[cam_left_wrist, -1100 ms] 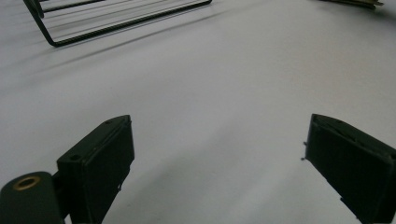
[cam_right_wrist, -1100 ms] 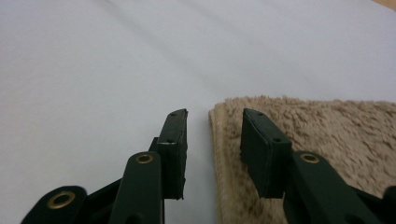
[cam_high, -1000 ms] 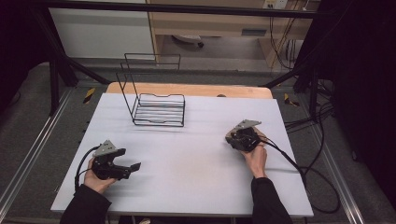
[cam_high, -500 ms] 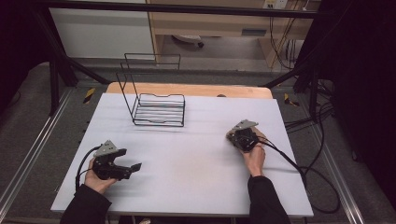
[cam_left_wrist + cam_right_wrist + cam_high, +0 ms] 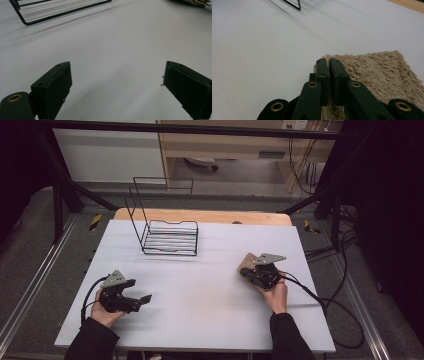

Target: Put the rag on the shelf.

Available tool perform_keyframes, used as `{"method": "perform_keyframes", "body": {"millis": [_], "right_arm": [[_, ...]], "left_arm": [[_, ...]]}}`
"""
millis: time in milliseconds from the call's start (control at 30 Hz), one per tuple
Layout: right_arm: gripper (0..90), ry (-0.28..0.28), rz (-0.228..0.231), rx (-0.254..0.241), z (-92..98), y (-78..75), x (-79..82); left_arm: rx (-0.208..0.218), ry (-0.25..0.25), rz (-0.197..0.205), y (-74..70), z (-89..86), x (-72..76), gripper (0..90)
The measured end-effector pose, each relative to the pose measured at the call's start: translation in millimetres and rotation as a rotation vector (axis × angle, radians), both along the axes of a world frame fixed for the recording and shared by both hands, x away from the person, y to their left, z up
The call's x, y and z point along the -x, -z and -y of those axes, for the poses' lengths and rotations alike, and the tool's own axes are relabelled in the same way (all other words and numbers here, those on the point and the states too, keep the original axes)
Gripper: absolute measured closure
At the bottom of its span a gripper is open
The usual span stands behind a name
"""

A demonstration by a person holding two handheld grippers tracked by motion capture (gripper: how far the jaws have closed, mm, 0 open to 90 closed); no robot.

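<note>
Tan cloth (image 5: 372,75) at three o'clock on the counter (image 5: 210,290) lies under the right gripper (image 5: 329,65), fingers clenched above it; left gripper (image 5: 117,87) released, rack (image 5: 167,232) unfilled, nothing moved yet

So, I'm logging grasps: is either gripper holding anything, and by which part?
The right gripper is shut on the tan cloth, at its near edge. The left gripper is open and holds nothing.
</note>
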State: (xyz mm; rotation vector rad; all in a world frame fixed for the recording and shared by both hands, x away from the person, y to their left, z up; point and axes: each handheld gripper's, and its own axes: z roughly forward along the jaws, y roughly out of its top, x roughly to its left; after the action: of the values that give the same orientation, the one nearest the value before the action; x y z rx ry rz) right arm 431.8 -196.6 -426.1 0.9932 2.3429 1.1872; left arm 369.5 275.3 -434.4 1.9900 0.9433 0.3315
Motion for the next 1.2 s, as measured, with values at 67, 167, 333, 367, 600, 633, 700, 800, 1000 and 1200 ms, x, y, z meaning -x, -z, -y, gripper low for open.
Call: {"method": "perform_keyframes", "body": {"millis": [67,167,333,367,600,633,700,800,1000,1200], "right_arm": [[86.5,-0.036,0.009,0.026,-8.1,-4.1,5.5],[86.5,-0.069,0.01,0.019,-16.8,-7.9,11.0],[86.4,-0.165,-0.003,0.0,-43.4,-9.7,27.8],[86.4,-0.165,-0.003,0.0,-43.4,-9.7,27.8],[86.2,-0.245,-0.026,-0.026,-70.0,-5.4,42.8],[86.2,-0.261,-0.032,-0.026,-77.0,-3.8,46.7],[86.2,-0.275,-0.046,-0.048,-81.2,-2.1,49.5],[86.1,-0.305,-0.045,-0.039,-89.9,-0.9,55.7],[84.5,-0.329,-0.083,-0.043,-98.9,9.2,59.0],[68.0,-0.329,-0.096,-0.063,-98.2,9.1,57.2]], "left_arm": [[0.0,0.0,0.001,-0.1,0.0,0.1,7.9],[0.001,-0.001,0.0,-0.3,-0.1,0.3,7.9],[-0.001,-0.003,0.0,-0.4,0.1,0.4,7.9],[0.0,-0.003,-0.001,-0.4,0.1,0.4,7.9],[-0.002,-0.005,0.0,-0.7,0.0,0.4,7.9],[-0.002,-0.005,0.0,-0.7,0.0,0.4,7.8],[-0.002,-0.007,0.0,-0.8,0.0,0.4,7.8],[-0.002,-0.007,-0.001,-0.8,-0.2,0.3,7.8],[-0.003,-0.006,-0.002,-1.1,0.5,0.7,7.7],[-0.002,-0.01,-0.009,-1.4,0.1,0.3,7.6]]}}
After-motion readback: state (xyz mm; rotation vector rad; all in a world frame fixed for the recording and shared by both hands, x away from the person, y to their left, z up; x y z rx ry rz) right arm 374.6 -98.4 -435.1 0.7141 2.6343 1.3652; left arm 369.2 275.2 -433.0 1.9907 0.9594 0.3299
